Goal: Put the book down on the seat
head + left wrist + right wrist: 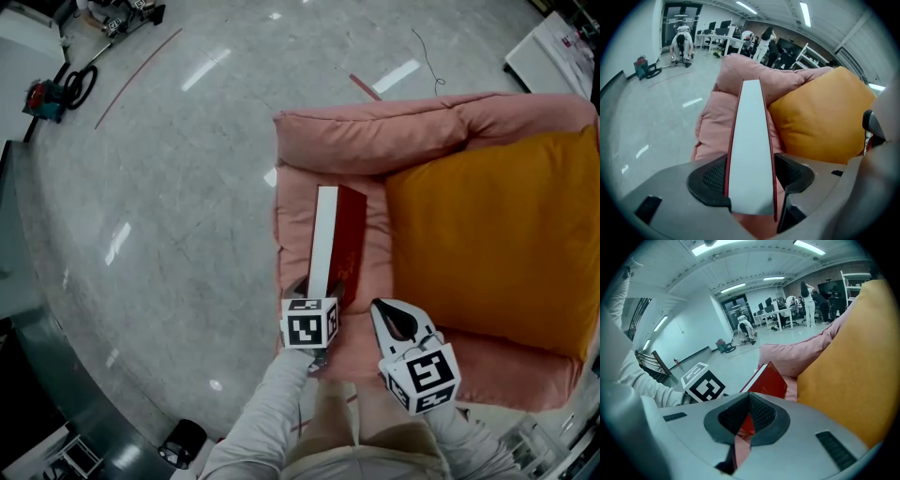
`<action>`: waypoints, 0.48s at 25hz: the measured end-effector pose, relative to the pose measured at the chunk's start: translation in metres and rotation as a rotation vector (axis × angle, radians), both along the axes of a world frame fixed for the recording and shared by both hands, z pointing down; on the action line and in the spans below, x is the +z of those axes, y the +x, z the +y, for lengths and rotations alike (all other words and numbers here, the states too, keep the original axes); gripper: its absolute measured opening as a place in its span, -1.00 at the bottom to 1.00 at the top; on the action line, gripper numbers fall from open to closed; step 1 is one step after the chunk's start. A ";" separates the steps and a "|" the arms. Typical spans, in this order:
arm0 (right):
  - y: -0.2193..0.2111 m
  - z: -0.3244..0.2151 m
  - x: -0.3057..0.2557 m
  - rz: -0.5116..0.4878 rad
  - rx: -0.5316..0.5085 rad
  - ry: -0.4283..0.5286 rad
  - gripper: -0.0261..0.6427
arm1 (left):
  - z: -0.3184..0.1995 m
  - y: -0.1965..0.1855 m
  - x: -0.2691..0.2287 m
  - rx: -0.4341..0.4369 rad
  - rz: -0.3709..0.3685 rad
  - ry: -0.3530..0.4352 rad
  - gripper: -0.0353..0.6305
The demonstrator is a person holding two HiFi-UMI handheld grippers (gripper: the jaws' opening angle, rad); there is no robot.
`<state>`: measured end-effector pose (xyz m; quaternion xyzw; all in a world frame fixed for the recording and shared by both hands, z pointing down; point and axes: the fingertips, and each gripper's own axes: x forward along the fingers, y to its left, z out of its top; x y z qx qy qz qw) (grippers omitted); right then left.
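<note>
Straddling the near end of the book (749, 136) with the left gripper (751, 164), jaws spread and not clamped, a sliver of gap on the right side, and with the right gripper (749, 397) alongside, pinched together on nothing. Standing on edge on the pink seat (375, 262), white page edge up, red cover leaning toward the orange cushion (497, 234). Pointing straight away, long axis running from the grippers toward the backrest (375, 136).
</note>
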<state>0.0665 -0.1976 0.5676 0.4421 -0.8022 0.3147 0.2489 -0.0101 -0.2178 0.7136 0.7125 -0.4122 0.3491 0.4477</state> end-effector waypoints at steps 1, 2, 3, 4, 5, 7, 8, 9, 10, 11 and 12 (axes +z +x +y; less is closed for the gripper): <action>-0.002 0.001 -0.001 -0.003 -0.004 0.002 -0.91 | 0.001 -0.004 -0.001 -0.006 -0.005 0.000 -0.03; -0.004 0.003 -0.002 -0.005 -0.006 0.003 -0.91 | 0.002 -0.007 -0.001 -0.011 -0.012 0.000 -0.02; -0.005 0.004 -0.004 -0.007 -0.009 0.005 -0.91 | 0.004 -0.011 -0.002 -0.015 -0.018 0.000 -0.01; -0.007 0.005 -0.005 -0.008 -0.012 0.007 -0.91 | 0.005 -0.014 -0.002 -0.018 -0.024 -0.001 -0.01; -0.008 0.006 -0.007 -0.010 -0.015 0.009 -0.91 | 0.006 -0.018 -0.003 -0.021 -0.031 -0.001 0.00; -0.011 0.008 -0.009 -0.012 -0.021 0.014 -0.91 | 0.008 -0.025 -0.005 -0.032 -0.044 0.000 0.01; -0.012 0.009 -0.010 -0.012 -0.023 0.017 -0.91 | 0.009 -0.029 -0.006 -0.040 -0.048 0.000 0.01; -0.012 0.010 -0.011 -0.011 -0.025 0.019 -0.91 | 0.010 -0.032 -0.007 -0.050 -0.049 -0.001 0.01; -0.013 0.010 -0.012 -0.010 -0.027 0.022 -0.91 | 0.012 -0.035 -0.008 -0.061 -0.048 -0.004 0.03; -0.014 0.011 -0.014 -0.009 -0.029 0.025 -0.91 | 0.013 -0.038 -0.010 -0.070 -0.046 -0.006 0.03; -0.015 0.012 -0.016 -0.009 -0.030 0.028 -0.91 | 0.015 -0.040 -0.012 -0.078 -0.044 -0.007 0.03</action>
